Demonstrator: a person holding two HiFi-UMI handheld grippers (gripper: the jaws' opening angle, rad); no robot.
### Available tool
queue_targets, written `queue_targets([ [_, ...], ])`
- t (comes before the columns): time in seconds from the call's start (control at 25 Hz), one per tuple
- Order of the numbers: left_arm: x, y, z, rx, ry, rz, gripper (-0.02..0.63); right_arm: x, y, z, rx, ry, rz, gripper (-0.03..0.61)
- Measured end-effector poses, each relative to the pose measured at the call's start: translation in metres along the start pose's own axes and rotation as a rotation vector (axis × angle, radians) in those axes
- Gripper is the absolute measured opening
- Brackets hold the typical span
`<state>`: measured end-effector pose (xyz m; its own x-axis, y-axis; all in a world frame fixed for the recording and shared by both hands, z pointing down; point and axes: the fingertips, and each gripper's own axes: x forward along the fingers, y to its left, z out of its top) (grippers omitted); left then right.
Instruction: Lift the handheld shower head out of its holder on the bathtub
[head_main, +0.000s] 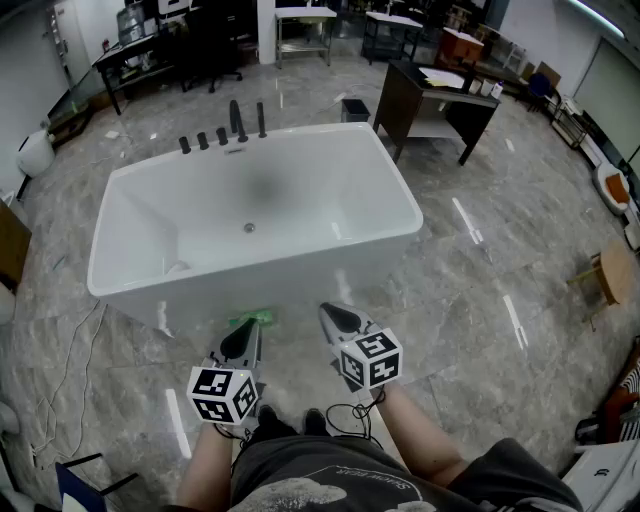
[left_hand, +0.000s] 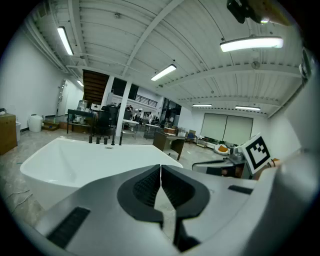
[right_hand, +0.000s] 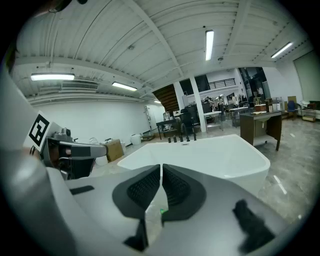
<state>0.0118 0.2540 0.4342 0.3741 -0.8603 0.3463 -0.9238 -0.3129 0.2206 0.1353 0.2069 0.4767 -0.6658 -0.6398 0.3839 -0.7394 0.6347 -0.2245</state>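
Left gripper (head_main: 243, 338) and right gripper (head_main: 337, 318) both closed, empty, near the bathtub (head_main: 285, 272); its black fittings (head_main: 222, 134) seemingly untouched

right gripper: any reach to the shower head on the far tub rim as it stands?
Probably not. The right gripper, shut, sits short of the near wall of the bathtub; the shower head stands among black fixtures on the far rim, the whole basin between. Nothing blocks it; it looks too far.

Bathtub (head_main: 300, 275) mid-floor; tap fittings (head_main: 222, 132) on far rim; desk (head_main: 400, 95) behind, right
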Motion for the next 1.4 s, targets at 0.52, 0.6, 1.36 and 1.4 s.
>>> queue_targets([
  [0.52,-0.008,-0.003,0.003,-0.013,-0.024,0.021,0.015,-0.011,0.010,0.011,-0.004,-0.052,0.028,0.032],
  [0.6,-0.010,-0.002,0.004,-0.019,-0.031,0.033,0.015,-0.016,0.007,0.013,0.027,-0.086,0.041,0.034],
  [1.36,0.069,0.073,0.026,-0.034,-0.037,0.037,0.015,0.064,-0.049,0.032,0.059,-0.057,-0.016,0.035],
  [1.4,0.078,0.083,0.030,-0.042,-0.038,0.033,0.015,0.076,-0.054,0.036,0.056,-0.055,-0.020,0.035],
])
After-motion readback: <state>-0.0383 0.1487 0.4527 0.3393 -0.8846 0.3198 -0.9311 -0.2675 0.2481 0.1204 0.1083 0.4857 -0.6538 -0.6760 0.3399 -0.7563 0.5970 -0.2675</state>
